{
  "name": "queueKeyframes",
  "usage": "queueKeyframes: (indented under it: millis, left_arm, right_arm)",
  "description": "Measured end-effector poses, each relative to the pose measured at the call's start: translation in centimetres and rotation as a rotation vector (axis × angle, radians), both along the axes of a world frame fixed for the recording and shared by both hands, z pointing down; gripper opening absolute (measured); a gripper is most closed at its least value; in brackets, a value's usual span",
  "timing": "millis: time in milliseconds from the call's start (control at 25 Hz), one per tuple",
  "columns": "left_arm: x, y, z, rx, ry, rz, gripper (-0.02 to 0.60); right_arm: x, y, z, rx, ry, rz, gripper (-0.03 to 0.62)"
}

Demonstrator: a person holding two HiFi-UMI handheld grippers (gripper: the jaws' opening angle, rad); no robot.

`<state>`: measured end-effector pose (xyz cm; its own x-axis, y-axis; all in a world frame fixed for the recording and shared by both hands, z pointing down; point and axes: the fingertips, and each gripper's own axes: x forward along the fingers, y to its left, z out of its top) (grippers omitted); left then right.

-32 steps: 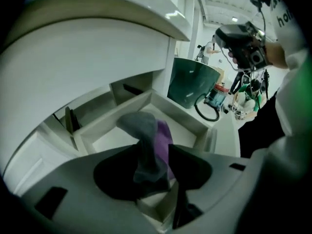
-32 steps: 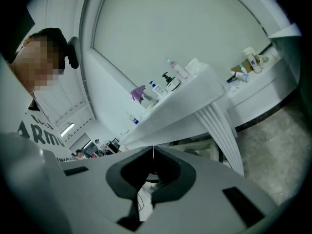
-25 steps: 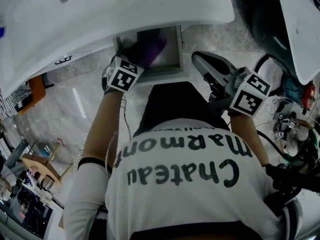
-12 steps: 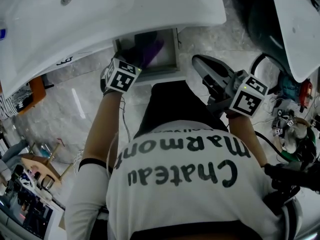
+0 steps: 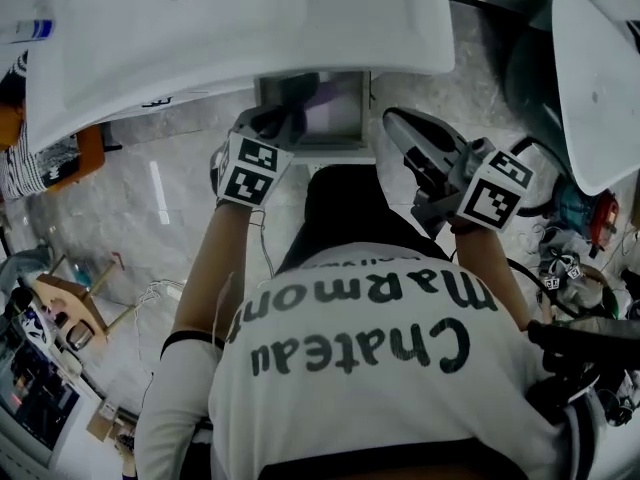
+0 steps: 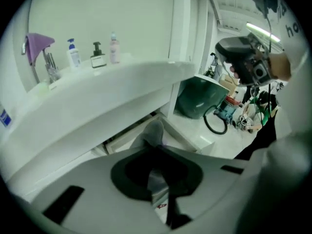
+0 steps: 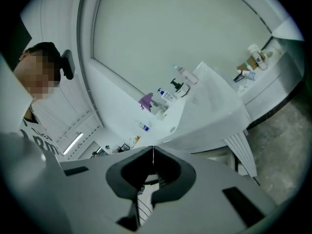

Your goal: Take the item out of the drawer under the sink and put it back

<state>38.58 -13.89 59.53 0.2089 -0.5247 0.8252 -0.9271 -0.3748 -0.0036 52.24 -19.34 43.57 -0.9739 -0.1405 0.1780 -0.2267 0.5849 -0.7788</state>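
In the head view the left gripper (image 5: 278,125) reaches into the one open drawer (image 5: 362,118) below the front edge of the sink (image 5: 250,28). A single soft grey-lilac item (image 5: 322,100) lies toward the drawer's back. The right gripper (image 5: 402,130) hangs just beside the drawer's right side and touches nothing. The step in hand looks to be the lift-out. To do it well, draw the item toward the drawer's front edge first and only then upward, so that it does not catch on the sink's underside. The item seems limp, so a slow, even pull should stop it slipping from the pinch. In the left gripper view the left gripper's (image 6: 160,147) jaws are pressed together and pinch the item (image 6: 153,130) by a fold, while the rest of it reaches on into the drawer (image 6: 181,135). Along the back edge of the sink (image 6: 97,101) I count three bottles (image 6: 98,56) and one purple cloth (image 6: 39,44) draped over the tap (image 6: 48,68). In the right gripper view the right gripper's (image 7: 152,151) jaws are pressed together on nothing and point at the sink (image 7: 214,108) from its side. That makes two grippers, one drawer and one item.
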Motion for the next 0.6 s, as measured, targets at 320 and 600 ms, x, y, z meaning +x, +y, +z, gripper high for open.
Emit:
queueKeyframes:
  millis: [320, 600]
  left_arm:
    - [-0.8, 0.2, -10.3, 0.223, 0.026, -0.198, 0.029]
    - [-2.4, 1.7, -18.0, 0.434, 0.046, -0.337, 0.028]
  right_arm:
    - [-2.6, -0.3, -5.6, 0.118, -0.077, -0.160, 0.012]
    - [-6.8, 0.9, -9.6, 0.223, -0.117, -0.285, 0.012]
